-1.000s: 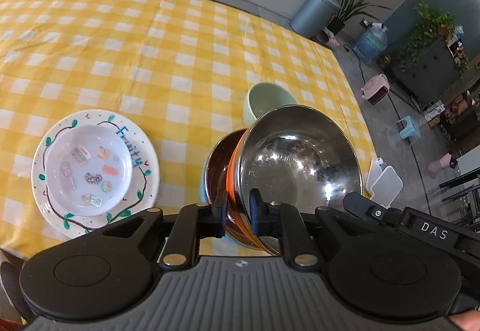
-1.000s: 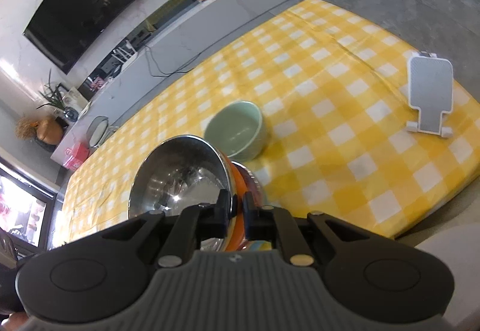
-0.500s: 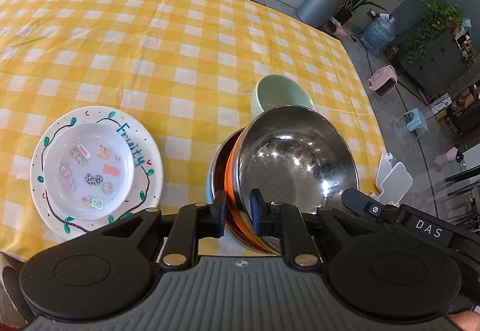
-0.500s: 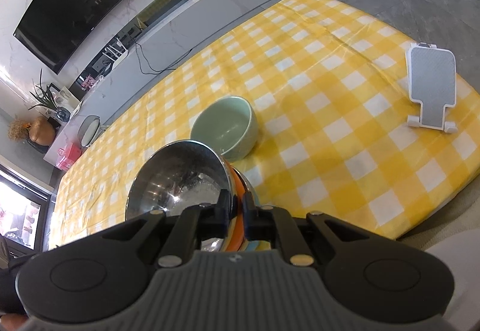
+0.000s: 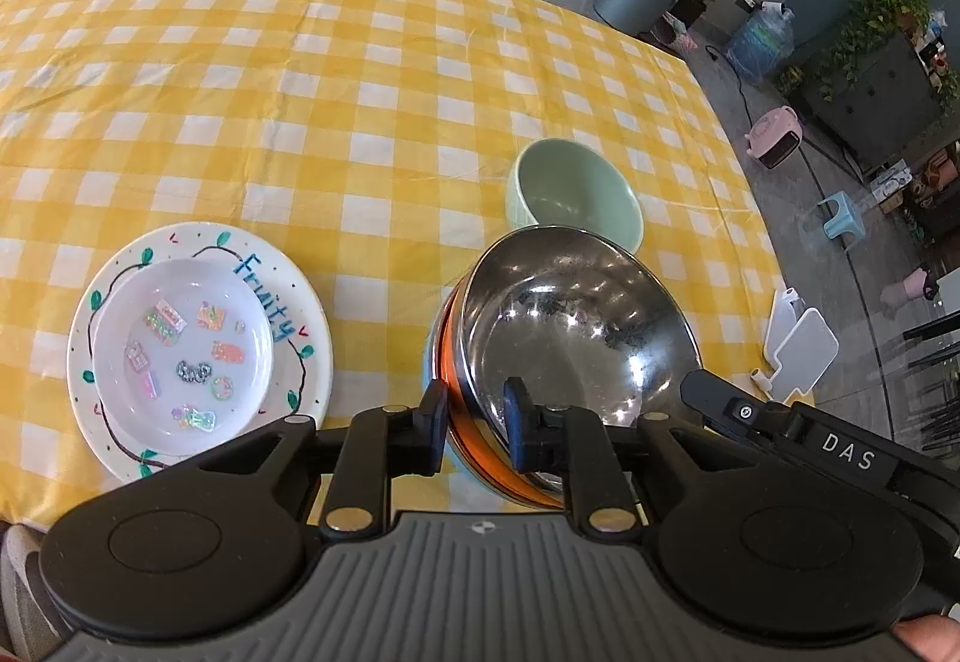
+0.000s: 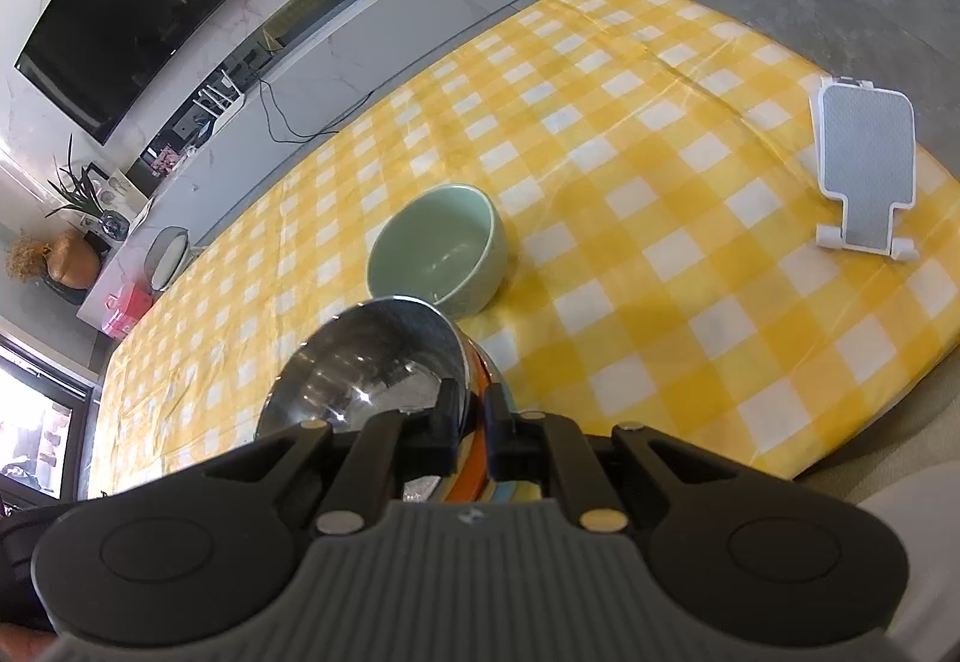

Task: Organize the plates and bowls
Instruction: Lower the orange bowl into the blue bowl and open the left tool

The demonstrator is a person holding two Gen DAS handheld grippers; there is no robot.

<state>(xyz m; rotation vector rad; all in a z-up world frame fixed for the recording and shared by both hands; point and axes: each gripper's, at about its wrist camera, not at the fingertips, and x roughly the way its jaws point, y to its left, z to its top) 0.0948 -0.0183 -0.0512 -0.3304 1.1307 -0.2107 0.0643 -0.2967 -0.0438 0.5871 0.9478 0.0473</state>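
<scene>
A steel bowl (image 5: 576, 332) with an orange outer wall sits nested in a stack of bowls, with a light blue one at the bottom. My left gripper (image 5: 476, 422) is shut on the stack's near rim. My right gripper (image 6: 471, 422) is shut on the rim of the steel bowl (image 6: 372, 362) from the other side. A pale green bowl (image 5: 573, 194) stands upright just behind the stack; it also shows in the right wrist view (image 6: 438, 248). A small white dish (image 5: 180, 344) sits on a "Fruity" plate (image 5: 300, 314) at the left.
The table carries a yellow checked cloth (image 5: 300, 92). A white phone stand (image 6: 864, 164) stands near the table's right edge, seen also in the left wrist view (image 5: 801, 350). The table's near edge runs just below the stack.
The steel bowl has levelled out and dropped lower into the stack. Both grippers keep their hold on the rim and have drawn back a little.
</scene>
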